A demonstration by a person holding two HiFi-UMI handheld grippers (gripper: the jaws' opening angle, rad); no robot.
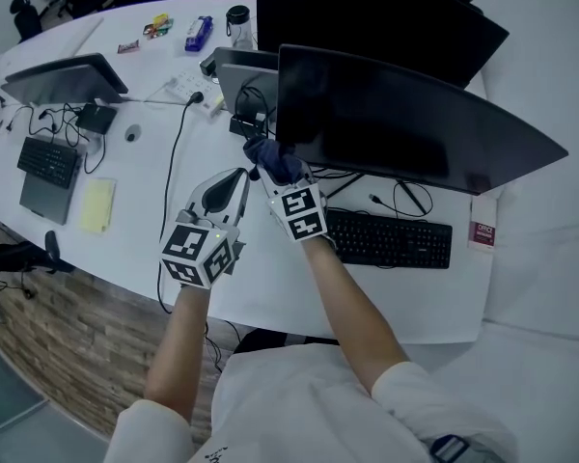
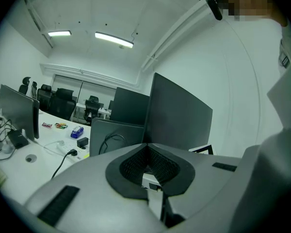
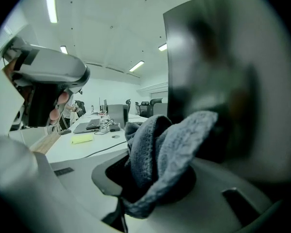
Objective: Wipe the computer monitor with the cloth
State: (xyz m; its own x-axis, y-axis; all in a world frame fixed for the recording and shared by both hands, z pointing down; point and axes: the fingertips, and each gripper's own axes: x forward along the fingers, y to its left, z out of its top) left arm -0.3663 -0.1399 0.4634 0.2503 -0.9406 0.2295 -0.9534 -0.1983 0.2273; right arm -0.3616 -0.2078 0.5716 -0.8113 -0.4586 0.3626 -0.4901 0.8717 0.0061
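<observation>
Cloth [image 1: 273, 158]: dark blue, bunched up, clamped in the right gripper and sticking out past the jaw tips; at the lower left corner of the monitor, pressed on the screen or just before it, cannot tell which.
Monitor [image 1: 405, 128]: wide, black, screen dark, standing at the far side of the worktop.
Right gripper [image 1: 278, 177]: raised in front of the left edge of the monitor; jaws closed onto the cloth, which fills the gap between them.
Left gripper [image 1: 237, 181]: just beside the right gripper, on its left, above the worktop; jaws brought together, nothing between them, pointing toward the monitors.
Keyboard [image 1: 391, 239]: black, flat on the worktop below the monitor, right of both grippers.
Worktop [image 1: 135, 186]: white, long, crossed by dark cables.
Farther left: second monitor [image 1: 63, 77], second keyboard [image 1: 48, 160] in front of it, yellow pad [image 1: 98, 204] near that keyboard.
</observation>
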